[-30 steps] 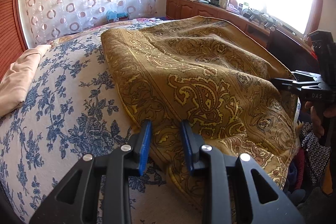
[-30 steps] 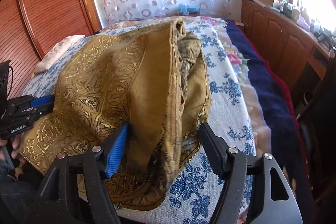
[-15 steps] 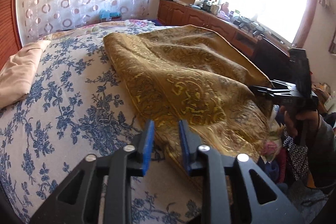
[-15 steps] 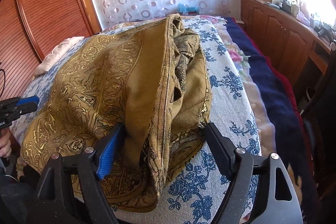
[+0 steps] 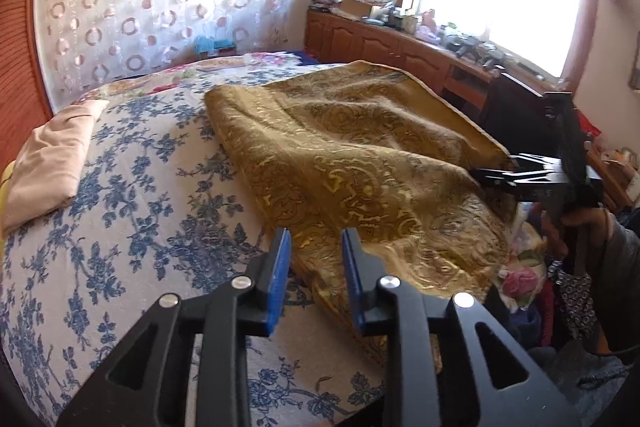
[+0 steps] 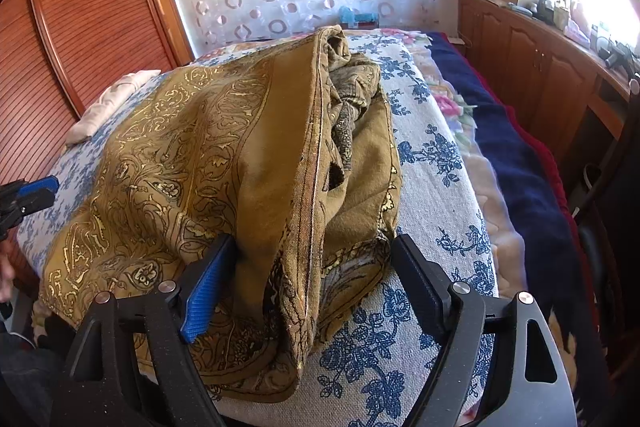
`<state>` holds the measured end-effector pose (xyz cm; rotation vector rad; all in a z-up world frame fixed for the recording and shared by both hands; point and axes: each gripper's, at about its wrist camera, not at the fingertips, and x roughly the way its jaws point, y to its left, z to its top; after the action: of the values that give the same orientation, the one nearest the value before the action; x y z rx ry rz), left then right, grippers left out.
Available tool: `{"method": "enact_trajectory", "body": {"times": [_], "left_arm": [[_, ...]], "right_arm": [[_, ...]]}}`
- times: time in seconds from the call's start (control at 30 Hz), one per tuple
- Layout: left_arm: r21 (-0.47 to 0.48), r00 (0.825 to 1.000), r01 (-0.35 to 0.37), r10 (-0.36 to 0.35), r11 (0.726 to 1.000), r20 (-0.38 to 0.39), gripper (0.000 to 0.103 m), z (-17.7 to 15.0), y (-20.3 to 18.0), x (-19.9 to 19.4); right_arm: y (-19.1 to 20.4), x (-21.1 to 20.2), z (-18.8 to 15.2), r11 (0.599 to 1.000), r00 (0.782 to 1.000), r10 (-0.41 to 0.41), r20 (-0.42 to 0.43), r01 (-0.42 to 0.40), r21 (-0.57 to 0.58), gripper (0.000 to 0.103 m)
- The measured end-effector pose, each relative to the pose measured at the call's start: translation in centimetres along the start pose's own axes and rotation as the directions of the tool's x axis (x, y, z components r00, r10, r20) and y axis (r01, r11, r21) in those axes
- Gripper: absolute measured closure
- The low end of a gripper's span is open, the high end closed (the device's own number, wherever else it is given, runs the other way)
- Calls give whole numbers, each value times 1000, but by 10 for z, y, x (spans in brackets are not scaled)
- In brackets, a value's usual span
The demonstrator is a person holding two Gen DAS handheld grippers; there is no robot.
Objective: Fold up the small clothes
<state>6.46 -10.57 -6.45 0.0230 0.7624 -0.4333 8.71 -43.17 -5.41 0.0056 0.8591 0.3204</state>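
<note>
A mustard-gold paisley cloth (image 5: 360,163) lies loosely folded on the bed, its near edge hanging over the bed's front. My left gripper (image 5: 314,247) is open with a narrow gap, just above the cloth's near left corner, holding nothing. My right gripper (image 6: 316,259) is wide open, its blue-padded fingers astride the cloth's (image 6: 224,163) bunched right edge without pinching it. The right gripper also shows in the left wrist view (image 5: 496,171), at the cloth's right side. The left gripper's blue tip shows in the right wrist view (image 6: 38,187).
The bed has a blue-flowered white sheet (image 5: 120,219). A beige folded cloth (image 5: 48,163) lies at its far left. A navy blanket (image 6: 512,155) runs along the right. Wooden cabinets (image 5: 380,47) with clutter stand under the window. A louvred wooden wardrobe (image 6: 80,19) is at the left.
My left gripper has let go of the cloth's corner, opened a little and drawn back. The cloth has settled lower on the bed. My right gripper stays open around the right edge.
</note>
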Motion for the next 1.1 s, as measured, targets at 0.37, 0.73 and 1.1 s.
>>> {"method": "enact_trajectory", "body": {"times": [0.37,0.73,1.1], "left_arm": [[-59,995,-5,-1,998,-104,76,-15,7,24],[-51,995,-41,37,998,-88,76,-27,-1,30],[-51,997,32,-36,998,-74,83,-30,-7,28]], "right_arm": [[0,0,0,1000,1000,-2,0,2,1,21],[0,0,-1,1000,1000,-1,2,1,1,20],[1,0,1,1000,1000,-6,-10,6,-2,20]]}}
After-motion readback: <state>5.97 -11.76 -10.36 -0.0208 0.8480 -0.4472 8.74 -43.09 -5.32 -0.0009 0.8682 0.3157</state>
